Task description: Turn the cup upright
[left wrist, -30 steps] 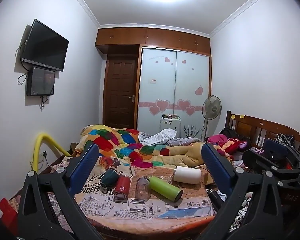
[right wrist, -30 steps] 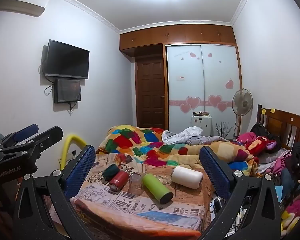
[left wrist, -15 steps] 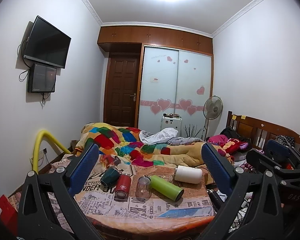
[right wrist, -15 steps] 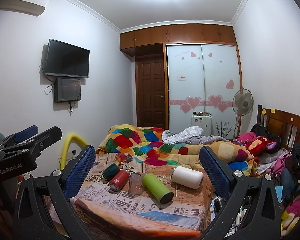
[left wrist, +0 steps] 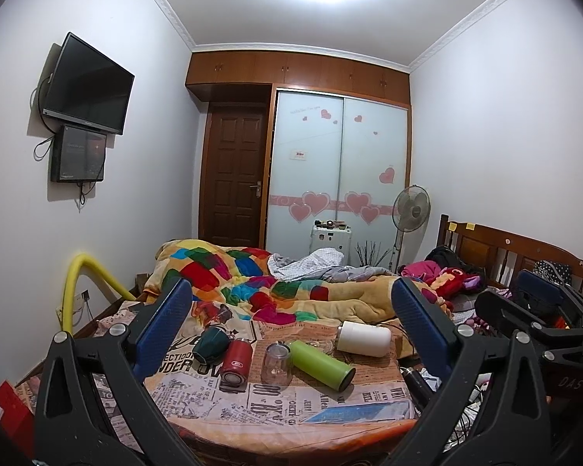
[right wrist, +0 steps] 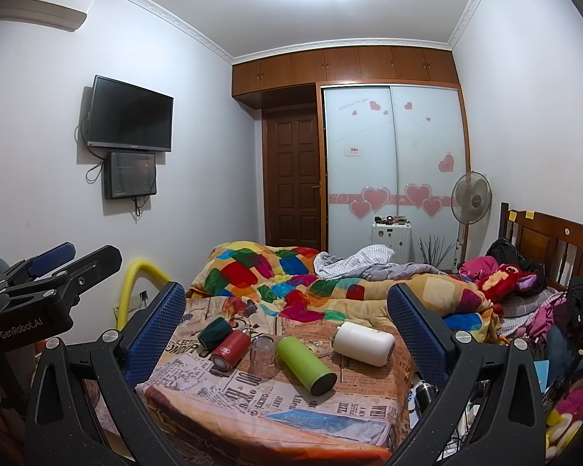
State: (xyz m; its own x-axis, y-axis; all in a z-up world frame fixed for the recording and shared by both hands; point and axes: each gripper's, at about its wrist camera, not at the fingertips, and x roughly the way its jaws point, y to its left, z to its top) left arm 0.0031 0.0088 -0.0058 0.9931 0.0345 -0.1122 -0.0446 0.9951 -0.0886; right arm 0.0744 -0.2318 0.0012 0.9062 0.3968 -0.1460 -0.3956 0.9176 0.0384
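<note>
Left gripper [left wrist: 291, 318] and right gripper [right wrist: 287, 312]: jaws held wide, nothing gripped. Clear cup [left wrist: 276, 363] seen inverted on newspaper-print bed cover [left wrist: 252, 400], ahead between jaws, beside green bottle [left wrist: 322, 365].

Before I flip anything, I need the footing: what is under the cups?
A newspaper-print sheet over the bed lies under the green bottle, red cup and clear glass. Whatever is beneath the sheet is covered.

A lived-in home bedroom.
Beyond the jaws lies a bed [left wrist: 369, 303] under a patchwork quilt [left wrist: 229, 275], with a heart-decorated sliding wardrobe [left wrist: 338, 163], wooden door [left wrist: 233, 174], wall television [left wrist: 87, 85] and standing fan [left wrist: 410, 209] farther off.
</note>
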